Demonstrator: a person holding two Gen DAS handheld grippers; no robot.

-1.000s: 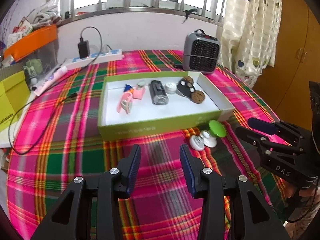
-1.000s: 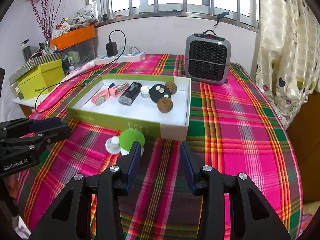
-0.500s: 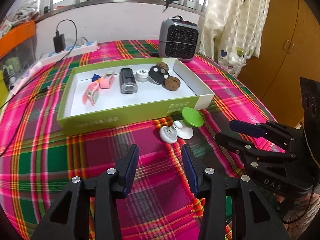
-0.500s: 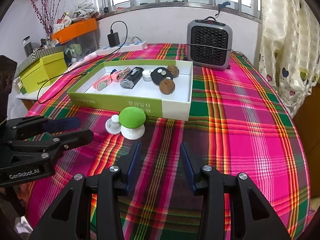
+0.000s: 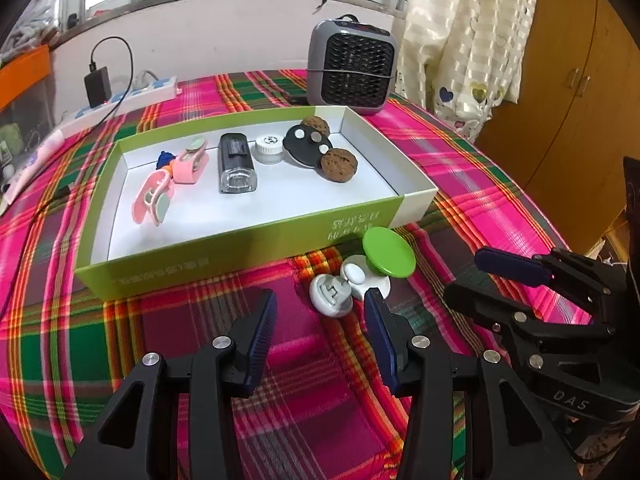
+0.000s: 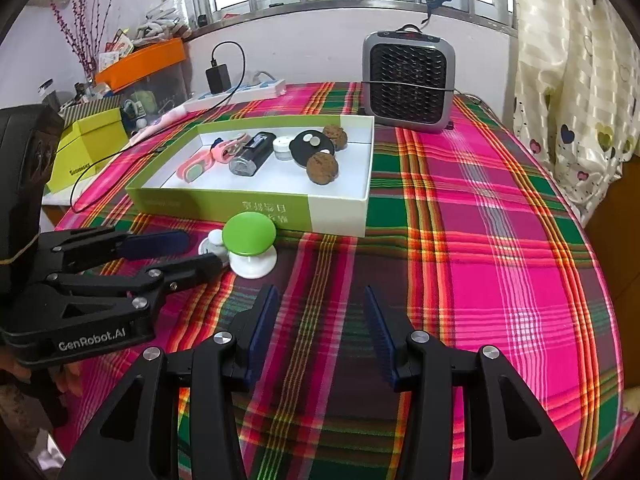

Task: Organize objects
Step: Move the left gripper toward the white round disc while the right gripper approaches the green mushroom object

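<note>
Bright plaid cloth [image 5: 460, 168] in pink, green and red covers the table. At the far end a grey heater [image 5: 352, 68] stands under a barred window, and a white power strip [image 5: 128, 98] lies near the wall with a black plug in it.

On the cloth sits a flat green box [image 5: 224, 248] with a white inside. In it lie two pink clips [image 5: 154, 196], a black bottle [image 5: 237, 162], a small white jar [image 5: 269, 148], a black disc [image 5: 306, 146] with pale dots, and two brown walnuts [image 5: 339, 164]. One walnut is touching the disc; the other is behind it in the corner.

Just in front of the box, on the cloth, stands a toy with a round green top [image 5: 387, 252] on a white base. A small white knob [image 5: 331, 294] lies right beside it, maybe touching it; the view is too poor to be sure.

Left tongs [image 5: 320, 330] hang over the cloth, close to the knob. Their jaws are apart and have just been opening, with only cloth between them. Right tongs [image 6: 320, 330] are also open and have just been opening, holding nothing. In the right view the left tongs reach in from the side, with their tips by the toy's white base.
</note>
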